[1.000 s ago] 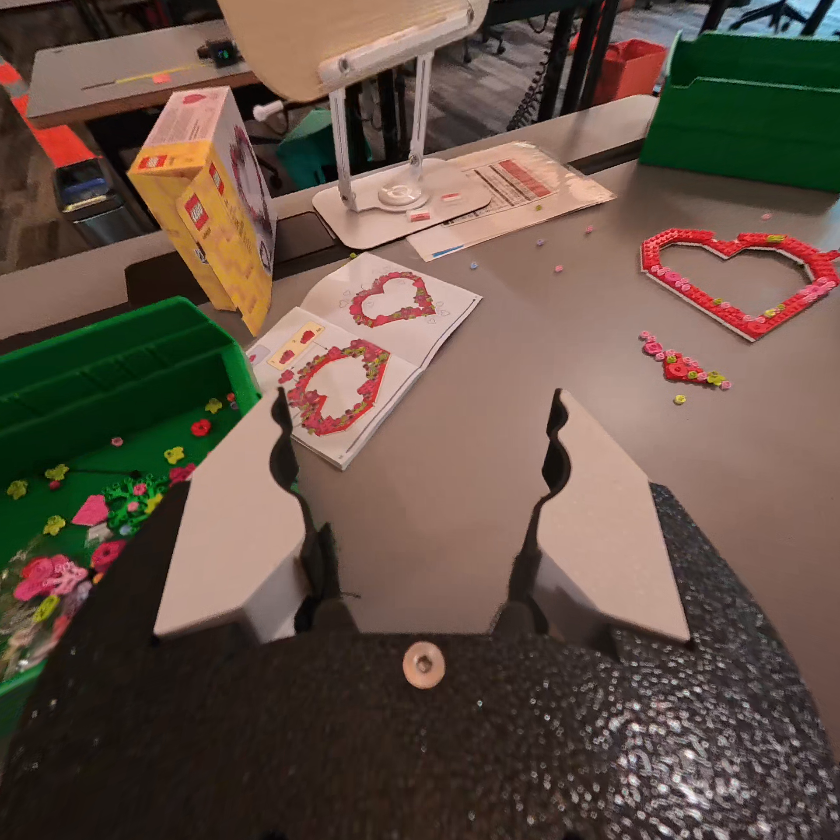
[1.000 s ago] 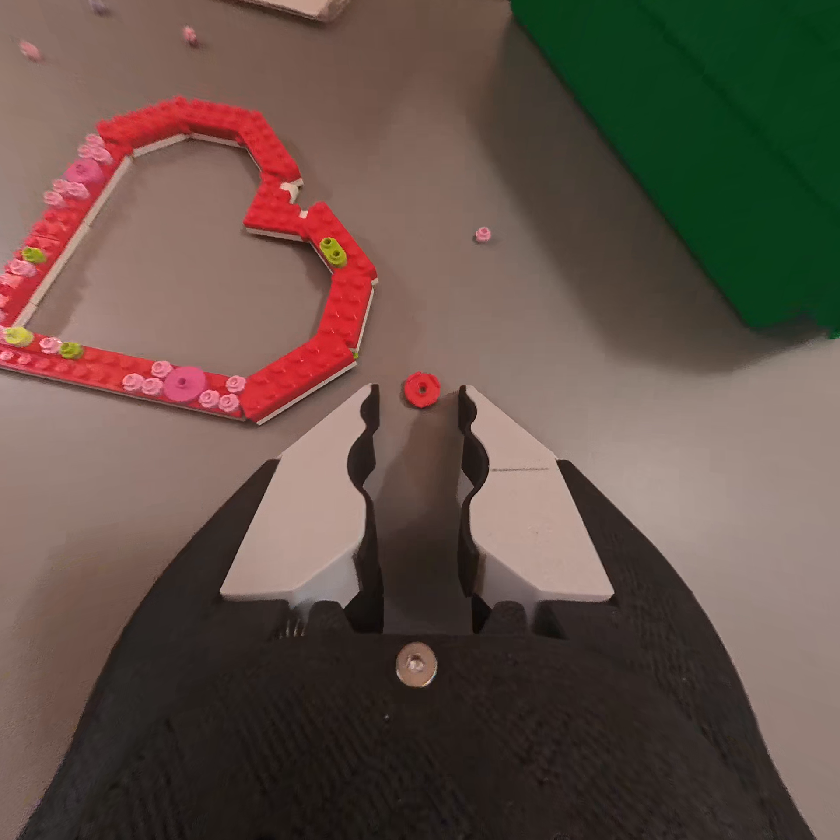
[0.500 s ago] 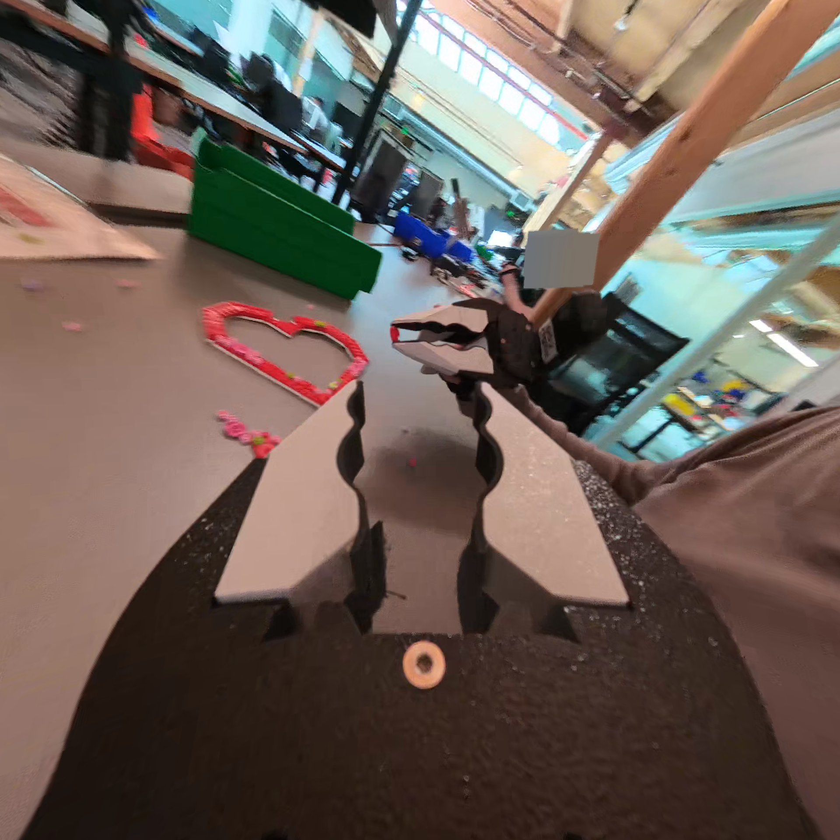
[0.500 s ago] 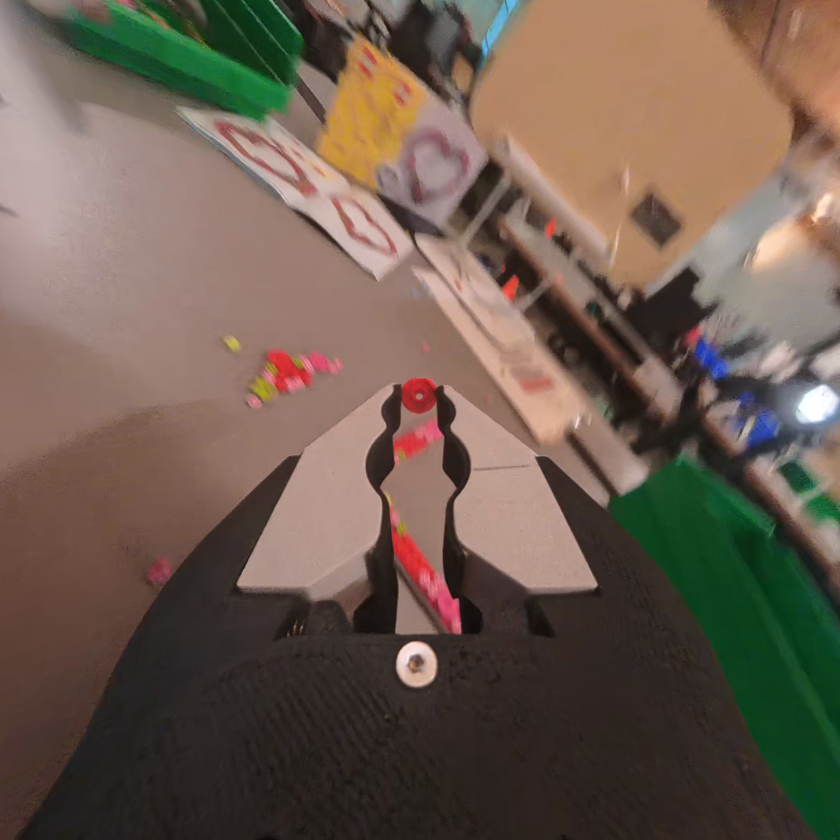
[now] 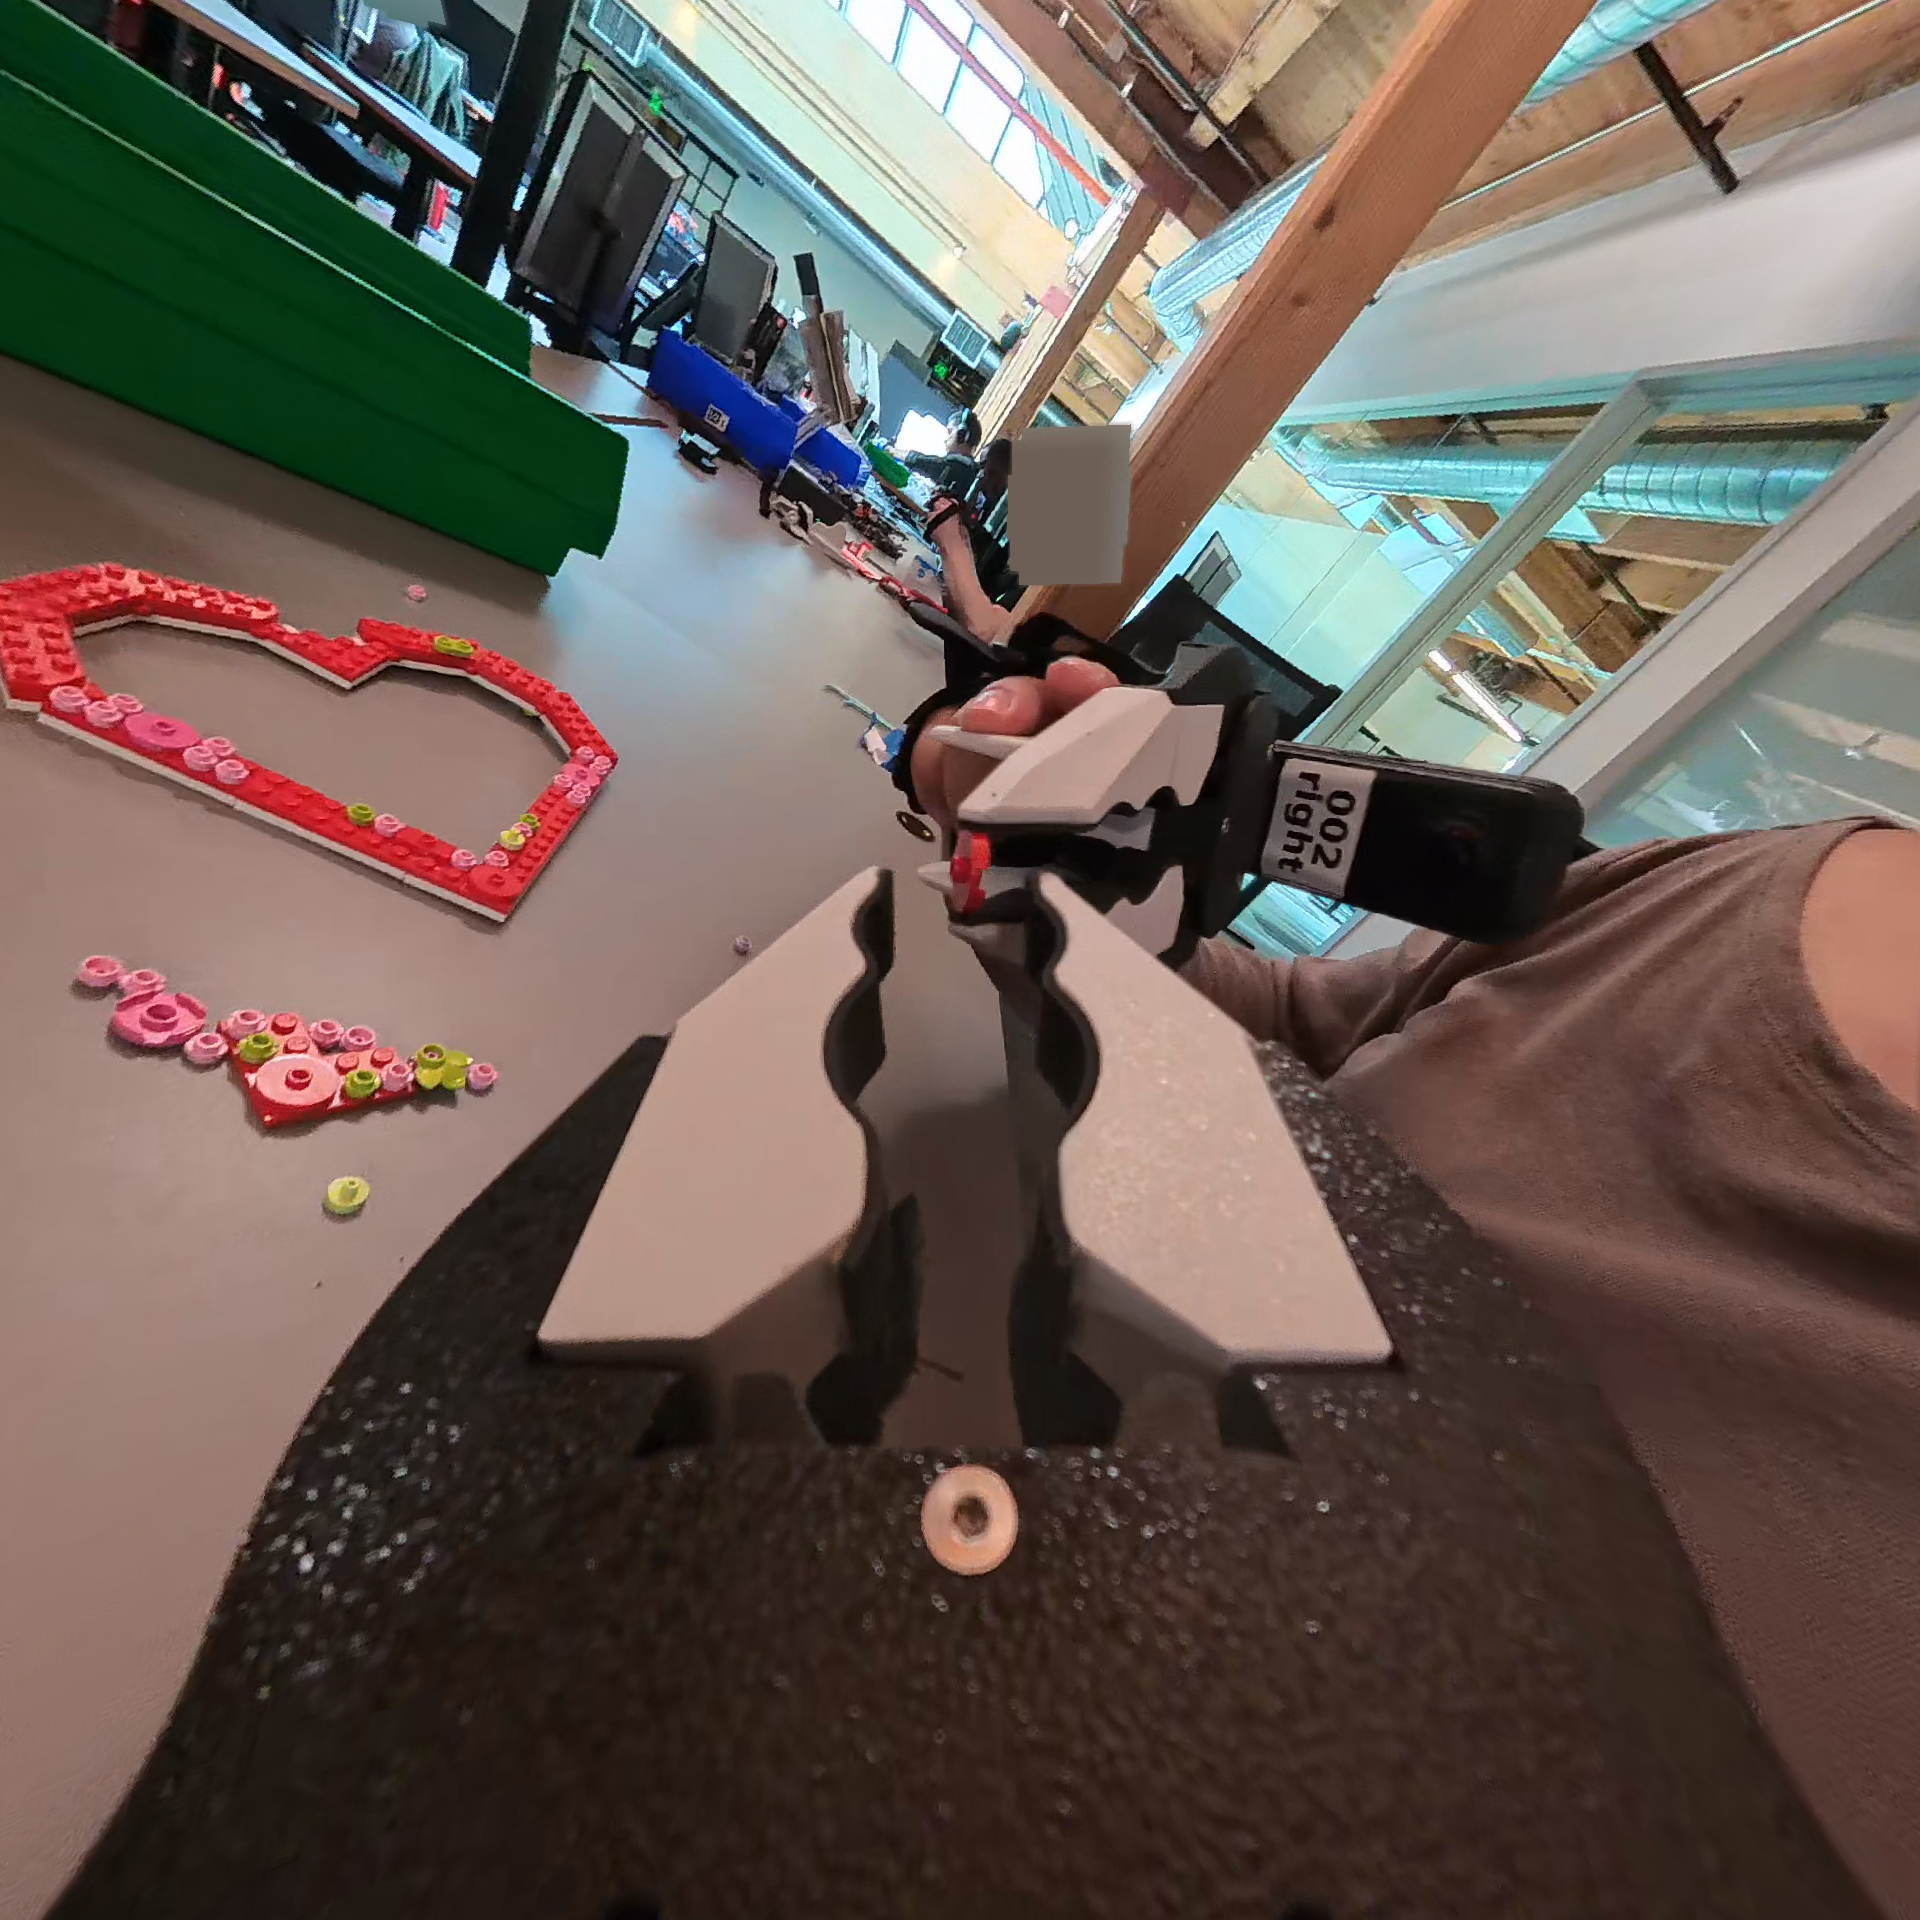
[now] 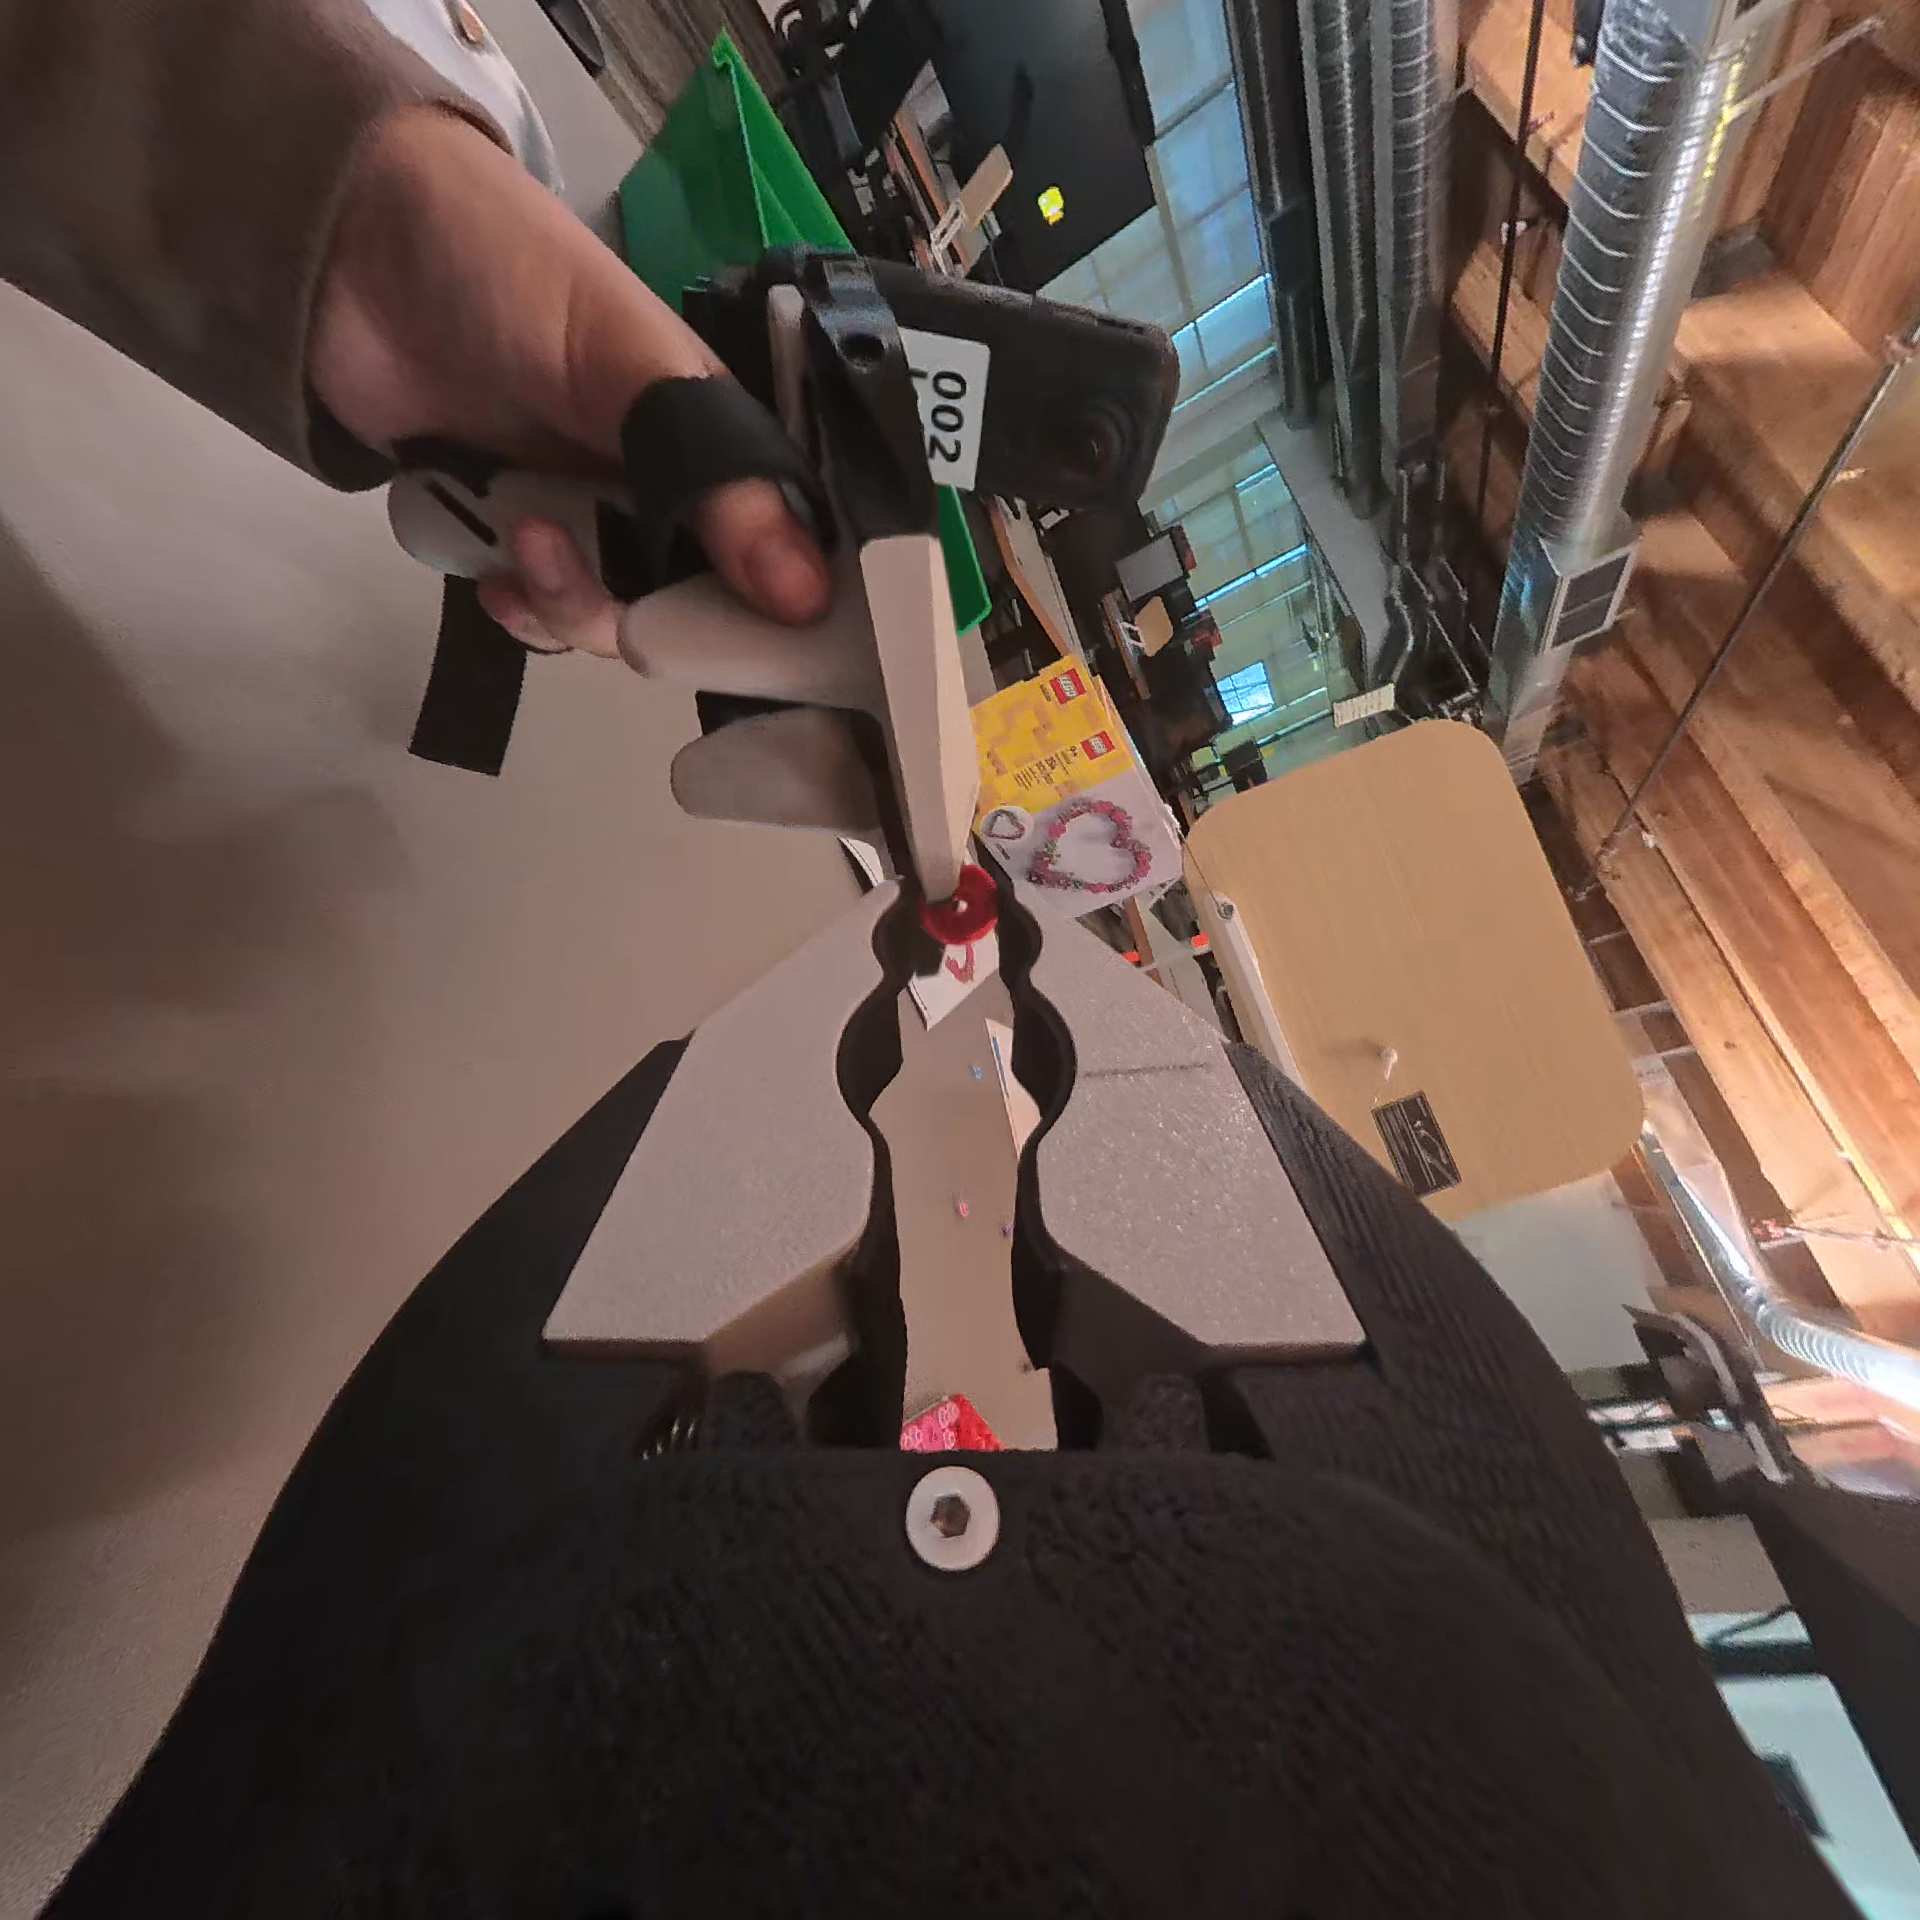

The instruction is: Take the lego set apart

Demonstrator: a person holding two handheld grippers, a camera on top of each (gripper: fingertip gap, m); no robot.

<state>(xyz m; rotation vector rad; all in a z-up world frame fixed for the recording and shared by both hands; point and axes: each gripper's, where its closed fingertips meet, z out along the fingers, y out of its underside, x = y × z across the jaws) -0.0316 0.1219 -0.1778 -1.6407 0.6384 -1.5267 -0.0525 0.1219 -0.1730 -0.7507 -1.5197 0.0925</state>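
Note:
My right gripper (image 6: pixel 958 904) is shut on a small red round piece (image 6: pixel 961 916) and holds it in the air above the table. It also shows in the left wrist view (image 5: pixel 945 847), with the red piece (image 5: pixel 971 864) between its tips. My left gripper (image 5: pixel 961 891) is open, and its tips are right at the red piece. In the right wrist view one of its fingers (image 6: pixel 920 675) touches the piece from above. The red heart frame (image 5: pixel 291 795) with pink and lime studs lies on the grey table (image 5: pixel 675 675). A small red chunk with studs (image 5: pixel 301 1070) lies in front of it.
A loose lime stud (image 5: pixel 346 1195) lies near the chunk. A green bin (image 5: pixel 260 343) stands behind the heart. The yellow set box (image 6: pixel 1049 738) and a tan lamp head (image 6: pixel 1403 966) are at the table's far side. A person's sleeve (image 5: pixel 1558 1247) is on the right. My left and right fingertips are right by each other. The loose lime stud (image 5: pixel 346 1195) is about equally far from each gripper, around 15 cm.
My right gripper closed on the red piece and lifted it off the table. Both grippers turned to face each other, and the left one narrowed and came up to the piece.

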